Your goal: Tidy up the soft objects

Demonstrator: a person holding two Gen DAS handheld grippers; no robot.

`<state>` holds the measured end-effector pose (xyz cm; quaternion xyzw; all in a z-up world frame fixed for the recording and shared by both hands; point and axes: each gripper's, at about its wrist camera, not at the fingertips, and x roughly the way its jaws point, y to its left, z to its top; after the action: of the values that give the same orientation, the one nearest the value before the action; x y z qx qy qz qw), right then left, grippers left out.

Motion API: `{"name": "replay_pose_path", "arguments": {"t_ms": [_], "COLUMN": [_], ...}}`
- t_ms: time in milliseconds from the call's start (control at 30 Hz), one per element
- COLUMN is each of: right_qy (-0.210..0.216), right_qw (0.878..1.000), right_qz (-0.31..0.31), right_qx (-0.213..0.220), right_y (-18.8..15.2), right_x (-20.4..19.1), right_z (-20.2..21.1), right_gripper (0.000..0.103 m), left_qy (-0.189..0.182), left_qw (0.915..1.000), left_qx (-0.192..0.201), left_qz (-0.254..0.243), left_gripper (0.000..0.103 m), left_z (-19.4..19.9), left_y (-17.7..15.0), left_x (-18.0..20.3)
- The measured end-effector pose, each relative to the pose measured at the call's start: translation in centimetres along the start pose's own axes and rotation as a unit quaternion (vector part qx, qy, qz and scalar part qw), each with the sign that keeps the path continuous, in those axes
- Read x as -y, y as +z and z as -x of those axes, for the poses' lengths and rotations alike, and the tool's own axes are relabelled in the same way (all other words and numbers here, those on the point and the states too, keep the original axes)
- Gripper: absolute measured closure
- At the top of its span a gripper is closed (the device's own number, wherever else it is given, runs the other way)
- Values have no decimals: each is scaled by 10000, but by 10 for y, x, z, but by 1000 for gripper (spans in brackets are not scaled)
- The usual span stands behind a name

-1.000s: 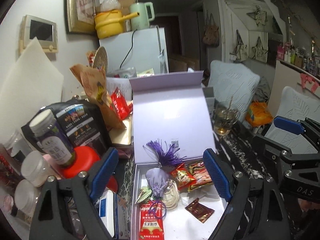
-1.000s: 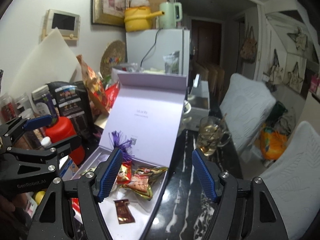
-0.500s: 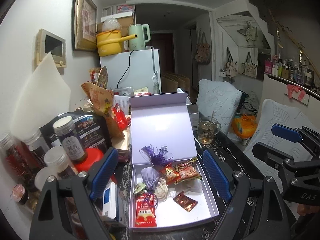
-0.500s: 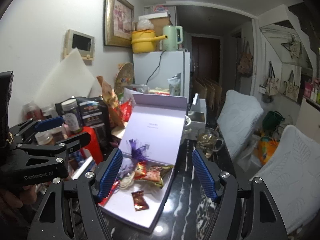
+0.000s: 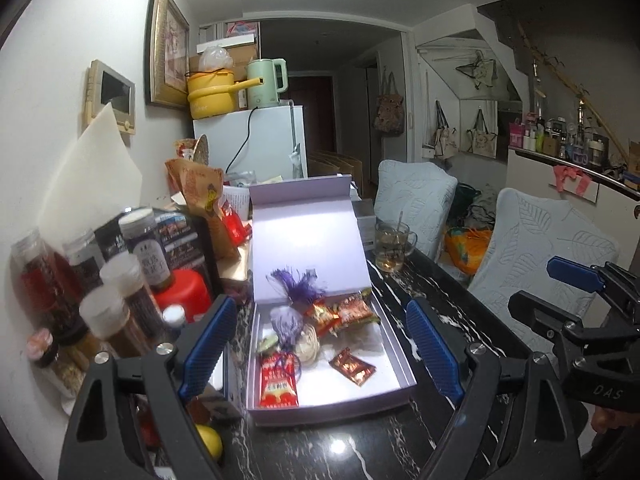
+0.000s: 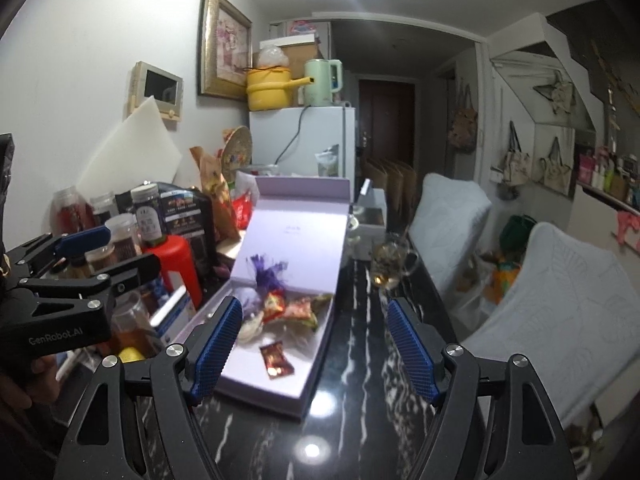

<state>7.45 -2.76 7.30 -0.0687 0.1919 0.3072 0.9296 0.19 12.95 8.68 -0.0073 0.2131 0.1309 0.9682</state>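
A: Nearest items?

B: Left tongs [image 5: 316,344], jaws spread wide, nothing between them. Right tongs [image 6: 312,348], likewise released and empty. Both hover above the dark marble table [image 5: 360,448], short of the box.

A: The box?

B: One pale lilac gift box [image 5: 396,360], lid standing upright at its far side, long axis running away from the tongs. The left tongs face it squarely, and the tray sits between their two blue pads in that view. From the right tongs it lies ahead and to the left.

A: Contents?

B: Near end: one red snack packet [image 5: 279,384], lengthwise along the box; one small brown sachet [image 5: 352,366], lying askew, apart from the rest. Middle: a lilac pouch [image 5: 285,322] touching a coiled pale item I cannot identify. Far end: purple tassel [image 5: 298,286] and two crinkled snack packets [image 5: 344,312], against the lid.

A: Nearer hand?

B: Judged: the left, being centred on the box

A: Beyond?

B: Glass mug [image 5: 392,246], then a white fridge [image 5: 256,144]
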Motion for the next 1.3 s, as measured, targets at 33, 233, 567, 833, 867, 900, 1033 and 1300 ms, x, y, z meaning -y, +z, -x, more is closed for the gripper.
{"name": "replay_pose_path", "arguments": {"t_ms": [33,233,567,833,867,900,1033,1300], "right_qy": [-18,-11,90,100,87,84,69,66], "right_qw": [10000,9999,9992,9988,9988,9988,9988,9988], "right_qz": [-11,-115,-271,-326,-325,-320,-311,-302], "right_qx": [-3,-84,-288,-355,-354,-357,-382,-388], "right_y": [-3,-23,-48,-56,-57,-56,-59,-60], "right_x": [-1,-4,-7,-5,-4,-4,-3,-4], "right_z": [3,16,20,25,26,26,28,30], "right_gripper": [27,27,27,27,27,27,27,27], "left_qy": [-24,-66,-164,-317,-325,-345,-350,-366], "left_qw": [10000,9997,9990,9980,9979,9978,9976,9974], "left_qx": [-22,-204,-416,-530,-538,-549,-584,-604], "left_qz": [26,74,96,127,129,131,124,146], "left_gripper": [15,15,15,15,15,15,15,15], "left_z": [2,7,12,12,12,12,11,11], "left_y": [-4,-26,-50,-57,-57,-58,-60,-62], "left_x": [1,4,13,19,20,21,23,23]}}
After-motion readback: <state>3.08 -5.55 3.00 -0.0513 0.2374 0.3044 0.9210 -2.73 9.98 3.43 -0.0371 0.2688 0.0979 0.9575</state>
